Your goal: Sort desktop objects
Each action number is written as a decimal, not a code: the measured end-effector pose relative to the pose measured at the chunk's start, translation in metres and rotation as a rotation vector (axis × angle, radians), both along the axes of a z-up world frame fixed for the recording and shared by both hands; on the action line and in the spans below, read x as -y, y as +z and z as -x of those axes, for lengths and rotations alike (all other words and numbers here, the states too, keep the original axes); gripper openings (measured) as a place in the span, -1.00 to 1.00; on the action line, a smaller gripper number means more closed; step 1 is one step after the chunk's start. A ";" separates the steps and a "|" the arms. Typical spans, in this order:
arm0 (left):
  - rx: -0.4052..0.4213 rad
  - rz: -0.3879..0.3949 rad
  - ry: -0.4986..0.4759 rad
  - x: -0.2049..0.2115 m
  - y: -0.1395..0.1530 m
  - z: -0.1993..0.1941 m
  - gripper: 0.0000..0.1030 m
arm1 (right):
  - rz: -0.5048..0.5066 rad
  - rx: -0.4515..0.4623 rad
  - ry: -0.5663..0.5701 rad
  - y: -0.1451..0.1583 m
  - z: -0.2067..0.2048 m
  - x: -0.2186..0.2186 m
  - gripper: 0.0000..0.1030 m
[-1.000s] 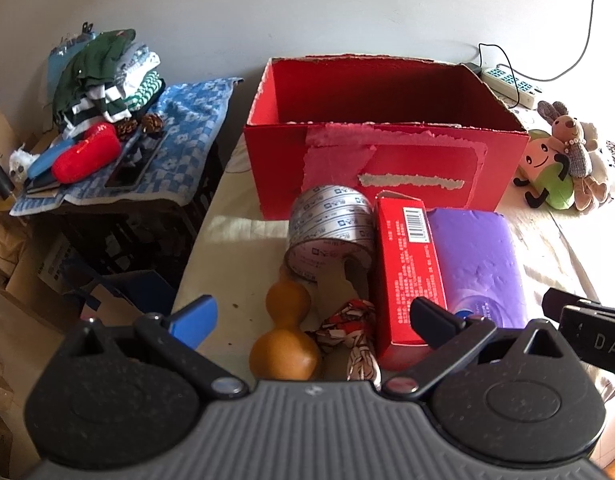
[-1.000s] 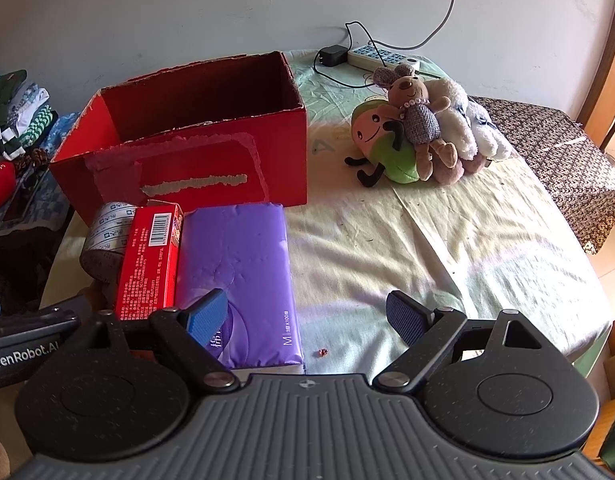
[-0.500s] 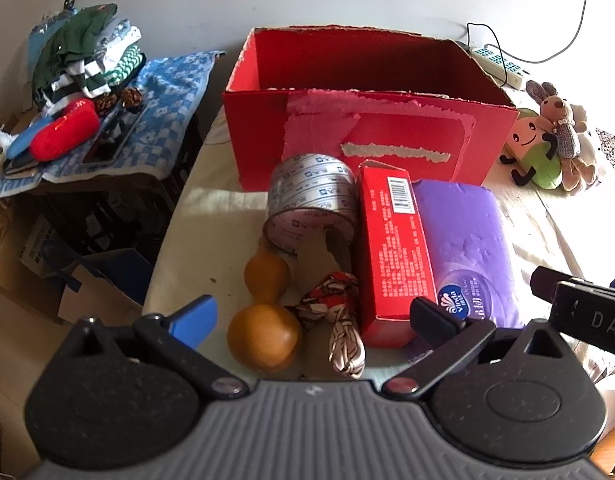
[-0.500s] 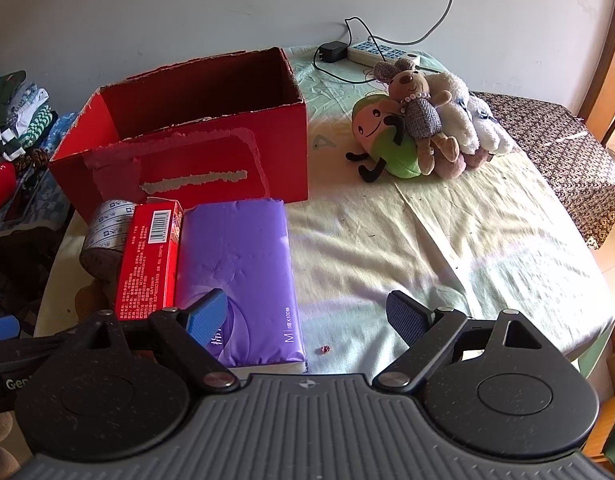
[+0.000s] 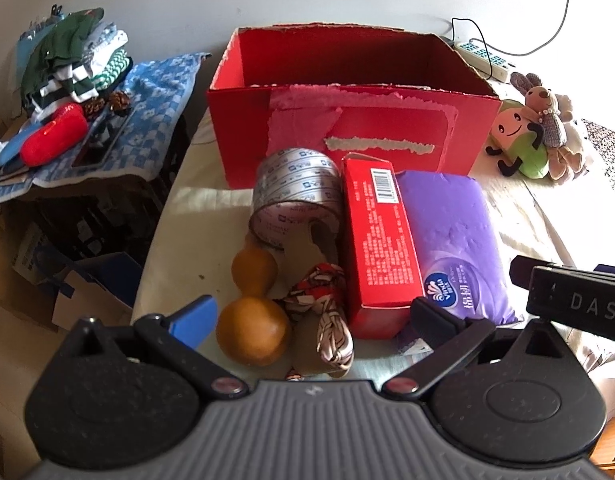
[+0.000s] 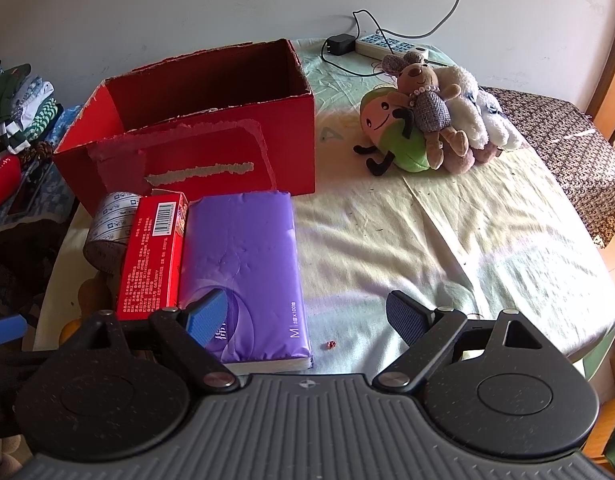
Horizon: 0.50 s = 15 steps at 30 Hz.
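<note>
An empty red cardboard box (image 5: 347, 120) (image 6: 195, 136) stands open at the back of the table. In front of it lie a roll of printed tape (image 5: 295, 196), a long red carton (image 5: 377, 236) (image 6: 153, 248) and a purple tissue pack (image 5: 451, 236) (image 6: 243, 264). A brown gourd (image 5: 253, 308) and a patterned cloth pouch (image 5: 327, 316) lie nearest. My left gripper (image 5: 311, 316) hovers open just above the gourd and pouch. My right gripper (image 6: 307, 316) stands open over the tissue pack's near right corner, holding nothing.
Plush toys (image 6: 423, 128) (image 5: 535, 136) sit right of the box, with a power strip (image 6: 387, 46) and cables behind. A patterned cloth (image 6: 563, 152) covers the far right. A side stand (image 5: 107, 120) on the left holds folded clothes and a red case.
Both grippers have drawn back and risen a little, so more of the near table and the whole gourd show. Nothing was taken hold of; both stay open.
</note>
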State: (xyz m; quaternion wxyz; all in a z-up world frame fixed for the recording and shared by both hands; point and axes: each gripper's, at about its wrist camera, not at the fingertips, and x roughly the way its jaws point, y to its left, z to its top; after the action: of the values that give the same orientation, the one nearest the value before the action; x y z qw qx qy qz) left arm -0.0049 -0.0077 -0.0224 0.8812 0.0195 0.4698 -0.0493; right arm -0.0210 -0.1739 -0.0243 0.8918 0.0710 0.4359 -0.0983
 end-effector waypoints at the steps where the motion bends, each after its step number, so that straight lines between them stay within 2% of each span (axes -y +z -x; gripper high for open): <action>1: -0.004 0.005 0.001 0.000 -0.001 0.000 0.99 | -0.001 -0.001 0.001 0.000 0.000 0.000 0.73; 5: -0.016 0.025 0.010 -0.003 -0.003 -0.002 0.99 | -0.006 -0.002 0.000 0.000 0.000 0.001 0.73; 15: -0.002 0.008 0.016 0.001 -0.002 -0.001 0.99 | -0.015 0.001 -0.002 -0.001 0.000 0.004 0.73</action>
State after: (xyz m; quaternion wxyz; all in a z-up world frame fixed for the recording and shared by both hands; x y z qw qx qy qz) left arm -0.0043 -0.0085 -0.0245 0.8812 0.0120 0.4704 -0.0443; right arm -0.0206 -0.1776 -0.0250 0.8913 0.0782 0.4363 -0.0957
